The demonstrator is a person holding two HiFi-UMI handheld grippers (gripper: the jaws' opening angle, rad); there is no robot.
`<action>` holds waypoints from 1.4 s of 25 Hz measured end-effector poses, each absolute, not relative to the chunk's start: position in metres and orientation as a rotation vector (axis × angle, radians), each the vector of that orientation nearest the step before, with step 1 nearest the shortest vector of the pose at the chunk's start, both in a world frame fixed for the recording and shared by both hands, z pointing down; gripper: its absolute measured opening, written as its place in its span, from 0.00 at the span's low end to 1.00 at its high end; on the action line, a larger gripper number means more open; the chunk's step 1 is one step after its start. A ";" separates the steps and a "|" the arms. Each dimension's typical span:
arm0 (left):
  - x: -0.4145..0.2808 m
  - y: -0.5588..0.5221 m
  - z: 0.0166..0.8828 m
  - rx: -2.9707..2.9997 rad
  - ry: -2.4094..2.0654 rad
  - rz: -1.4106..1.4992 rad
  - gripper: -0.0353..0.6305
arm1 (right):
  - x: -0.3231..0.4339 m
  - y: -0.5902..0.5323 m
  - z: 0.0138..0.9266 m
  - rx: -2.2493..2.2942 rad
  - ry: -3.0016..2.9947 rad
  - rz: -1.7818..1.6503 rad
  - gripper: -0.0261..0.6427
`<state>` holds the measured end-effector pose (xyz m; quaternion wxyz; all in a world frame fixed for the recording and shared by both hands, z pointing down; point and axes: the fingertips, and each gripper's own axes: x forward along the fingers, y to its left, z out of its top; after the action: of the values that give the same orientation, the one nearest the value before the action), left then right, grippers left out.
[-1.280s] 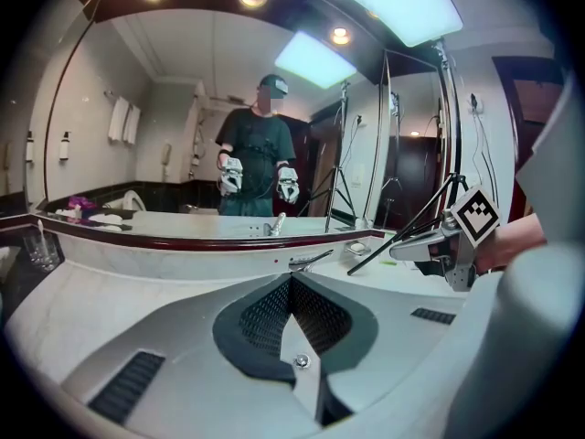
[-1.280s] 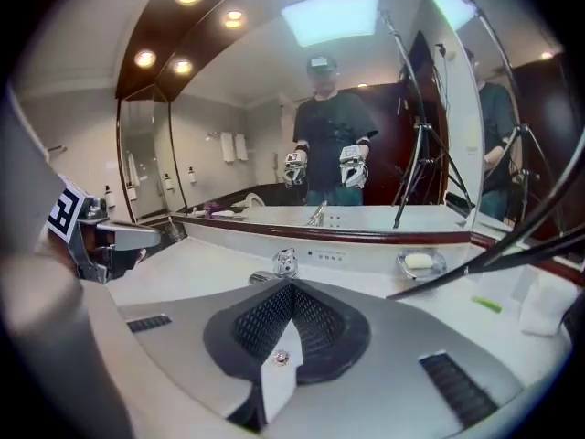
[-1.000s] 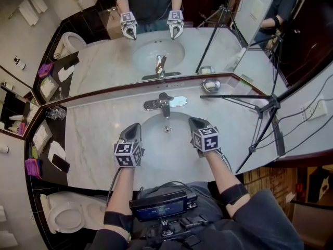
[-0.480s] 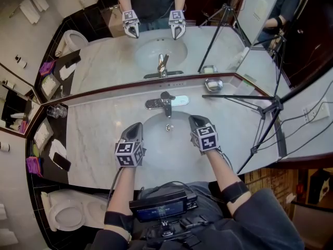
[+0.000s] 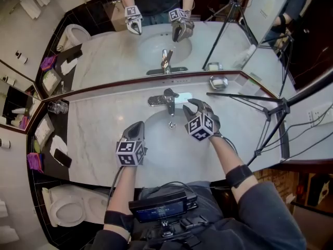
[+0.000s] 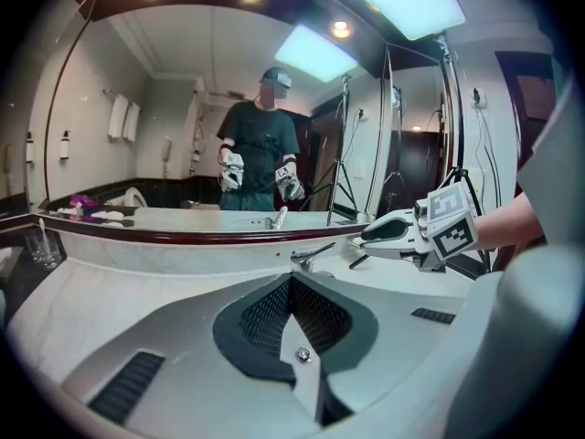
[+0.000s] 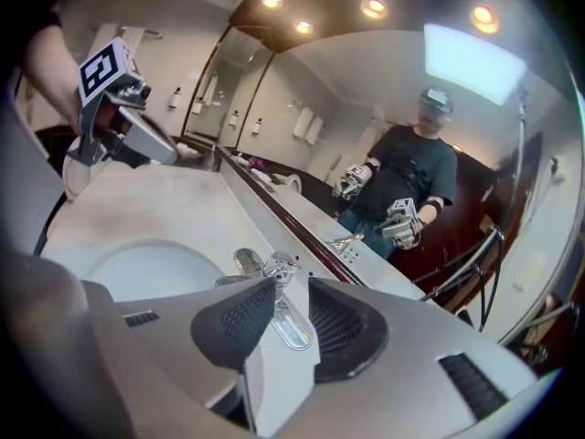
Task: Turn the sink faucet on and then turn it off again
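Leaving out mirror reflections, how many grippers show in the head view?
2. The left gripper, shut, is at the near left rim of the basin. The right gripper, jaws just opening with nothing between them, is just right of the faucet.

Left gripper (image 5: 136, 125) shut; right gripper (image 5: 195, 108) (empty) just opening.

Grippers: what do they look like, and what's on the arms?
The left gripper and right gripper are grey, pointed, with black textured pads inside the jaws. Each carries a cube of black-and-white square markers. Black bands circle both forearms, and the sleeves are dark.
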<state>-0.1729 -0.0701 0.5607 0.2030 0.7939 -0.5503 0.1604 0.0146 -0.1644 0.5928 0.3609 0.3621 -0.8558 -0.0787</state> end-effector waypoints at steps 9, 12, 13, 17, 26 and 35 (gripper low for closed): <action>-0.178 -0.079 0.573 2.195 -1.535 0.468 0.05 | -0.023 -0.197 0.609 0.573 -2.002 -0.634 0.37; -0.181 -0.080 0.577 2.180 -1.538 0.469 0.05 | -0.031 -0.204 0.618 0.493 -1.952 -0.708 0.37; -0.182 -0.080 0.579 2.175 -1.539 0.469 0.05 | -0.033 -0.205 0.622 0.463 -1.936 -0.728 0.37; -0.184 -0.081 0.584 2.159 -1.542 0.468 0.05 | -0.039 -0.202 0.643 0.352 -1.879 -0.765 0.36; -0.187 -0.080 0.591 2.140 -1.537 0.469 0.05 | -0.034 -0.203 0.657 0.376 -1.773 -0.872 0.31; -0.182 -0.083 0.592 2.151 -1.519 0.464 0.05 | -0.023 -0.191 0.671 0.389 -1.745 -0.857 0.31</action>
<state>-0.1818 -0.0828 0.5918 0.2320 0.7826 -0.5525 0.1687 -0.0225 -0.1914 0.6707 0.5474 0.1640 -0.7366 -0.3617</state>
